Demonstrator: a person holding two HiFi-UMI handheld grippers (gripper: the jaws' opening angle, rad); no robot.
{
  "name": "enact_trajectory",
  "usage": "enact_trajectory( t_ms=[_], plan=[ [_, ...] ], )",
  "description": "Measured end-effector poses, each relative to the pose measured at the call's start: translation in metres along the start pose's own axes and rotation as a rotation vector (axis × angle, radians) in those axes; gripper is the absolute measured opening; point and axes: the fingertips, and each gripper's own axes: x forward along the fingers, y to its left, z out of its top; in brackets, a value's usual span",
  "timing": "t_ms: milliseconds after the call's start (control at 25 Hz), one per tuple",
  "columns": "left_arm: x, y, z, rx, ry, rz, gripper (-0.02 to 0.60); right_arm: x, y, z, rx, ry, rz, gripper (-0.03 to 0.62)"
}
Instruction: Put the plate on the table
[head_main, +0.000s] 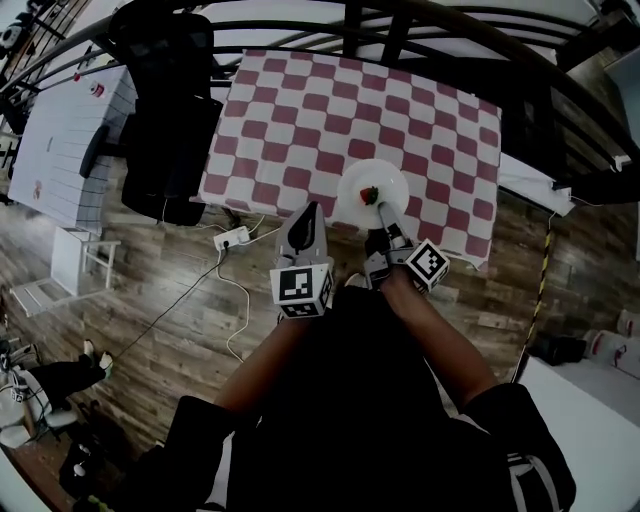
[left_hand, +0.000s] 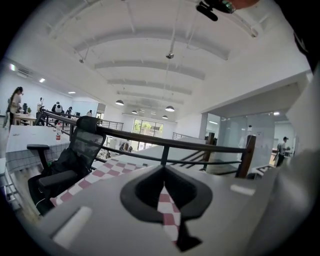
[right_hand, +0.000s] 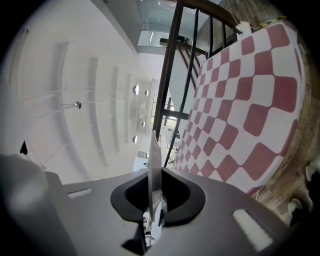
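A white plate with a small red item on it lies over the front edge of the table, which has a red-and-white checked cloth. My right gripper is shut on the plate's near rim. In the right gripper view the plate shows edge-on, pinched between the jaws of the right gripper, with the checked cloth beyond. My left gripper hovers just left of the plate at the table's front edge, shut and empty. In the left gripper view only checked cloth shows through the slit of the left gripper.
A black office chair stands at the table's left end. A power strip with cables lies on the wood floor below the table's front edge. A dark railing runs behind the table. A white table stands far left.
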Motion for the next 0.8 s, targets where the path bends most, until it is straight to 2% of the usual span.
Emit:
enact_trajectory(
  t_ms=[160, 280, 400, 520, 800],
  plan=[
    [0.017, -0.018, -0.003, -0.021, -0.002, -0.038, 0.009, 0.026, -0.018, 0.015, -0.024, 0.023, 0.05, 0.018],
    [0.028, -0.026, -0.005, -0.027, 0.002, -0.047, 0.009, 0.041, -0.043, 0.025, 0.012, 0.019, 0.027, 0.018],
    [0.034, -0.029, -0.001, -0.014, -0.012, -0.041, 0.009, 0.056, -0.061, 0.034, 0.023, 0.026, 0.027, 0.018],
    [0.04, -0.027, -0.003, -0.002, -0.014, -0.019, 0.009, 0.073, -0.074, 0.041, -0.011, 0.051, 0.04, 0.018],
    [0.044, -0.02, -0.02, -0.008, 0.034, 0.005, 0.009, 0.098, -0.108, 0.032, -0.019, 0.11, 0.008, 0.018]
  ],
)
